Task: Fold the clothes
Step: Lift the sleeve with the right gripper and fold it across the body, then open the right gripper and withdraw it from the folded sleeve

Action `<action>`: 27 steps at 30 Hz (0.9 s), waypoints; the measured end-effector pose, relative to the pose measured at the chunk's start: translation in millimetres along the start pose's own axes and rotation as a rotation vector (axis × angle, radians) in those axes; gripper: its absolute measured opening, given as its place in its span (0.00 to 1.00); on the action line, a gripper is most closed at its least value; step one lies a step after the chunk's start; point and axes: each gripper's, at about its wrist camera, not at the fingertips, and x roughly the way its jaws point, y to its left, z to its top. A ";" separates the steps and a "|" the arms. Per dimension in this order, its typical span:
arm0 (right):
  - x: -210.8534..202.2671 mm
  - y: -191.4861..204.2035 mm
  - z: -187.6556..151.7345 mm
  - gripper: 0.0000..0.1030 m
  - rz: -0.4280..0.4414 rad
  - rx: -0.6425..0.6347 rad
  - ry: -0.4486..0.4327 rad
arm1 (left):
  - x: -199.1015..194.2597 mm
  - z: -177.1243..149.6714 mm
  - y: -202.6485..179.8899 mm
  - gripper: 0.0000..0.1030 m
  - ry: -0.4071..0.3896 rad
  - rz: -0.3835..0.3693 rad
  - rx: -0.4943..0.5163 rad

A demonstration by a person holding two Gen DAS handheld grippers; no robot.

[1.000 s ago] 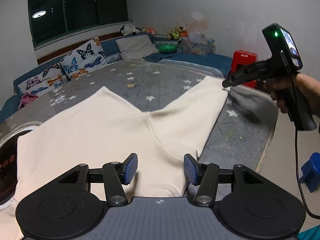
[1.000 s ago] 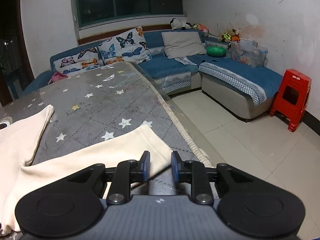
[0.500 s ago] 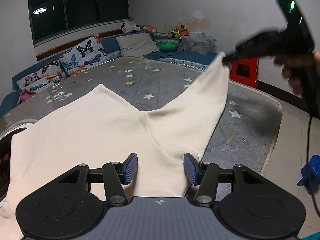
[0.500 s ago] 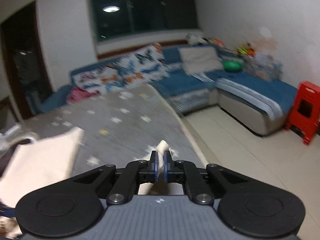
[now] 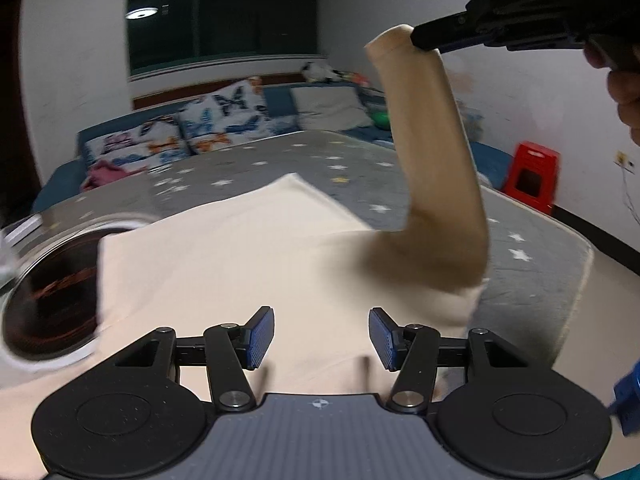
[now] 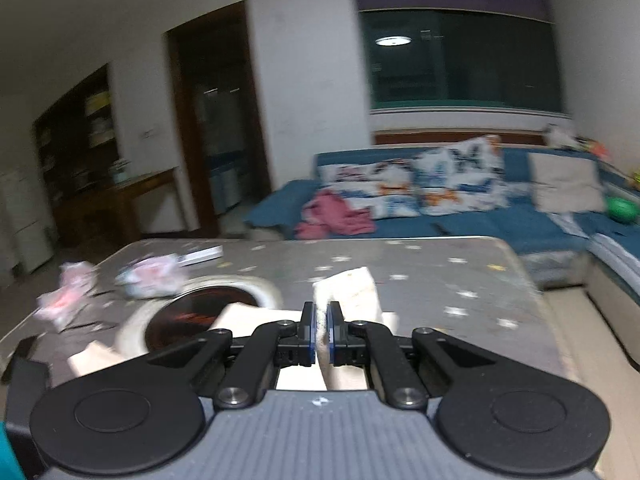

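Observation:
Cream trousers lie spread on the grey star-patterned table. My left gripper hovers open over their near part, nothing between its blue pads. The right gripper is shut on the end of the right trouser leg and holds it high, so the leg hangs in a curved column over the garment. In the right wrist view the right gripper pinches cream cloth between its pads, facing left across the table.
A round dark inset with a white rim sits in the table beside the trousers. Crumpled pinkish items lie at the far left. A blue sofa with butterfly pillows stands behind; a red stool at the right.
The right gripper closed on the leg's end, lifted it off the table and swung it up and leftward over the trousers. The left gripper stayed open over the near part.

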 end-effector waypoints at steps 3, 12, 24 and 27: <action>18.3 31.7 4.4 0.05 0.083 -0.048 0.026 | -8.3 -7.6 15.1 0.54 0.002 0.036 -0.041; 76.1 107.8 -22.7 0.05 0.263 -0.164 0.193 | -26.7 -28.9 45.1 0.55 0.020 0.118 -0.127; 72.3 95.8 -28.2 0.15 0.263 -0.196 0.231 | -42.1 -32.4 58.3 0.56 0.007 0.152 -0.167; 65.4 68.5 -30.4 0.20 0.175 -0.215 0.251 | -38.4 -29.4 60.7 0.54 0.004 0.151 -0.164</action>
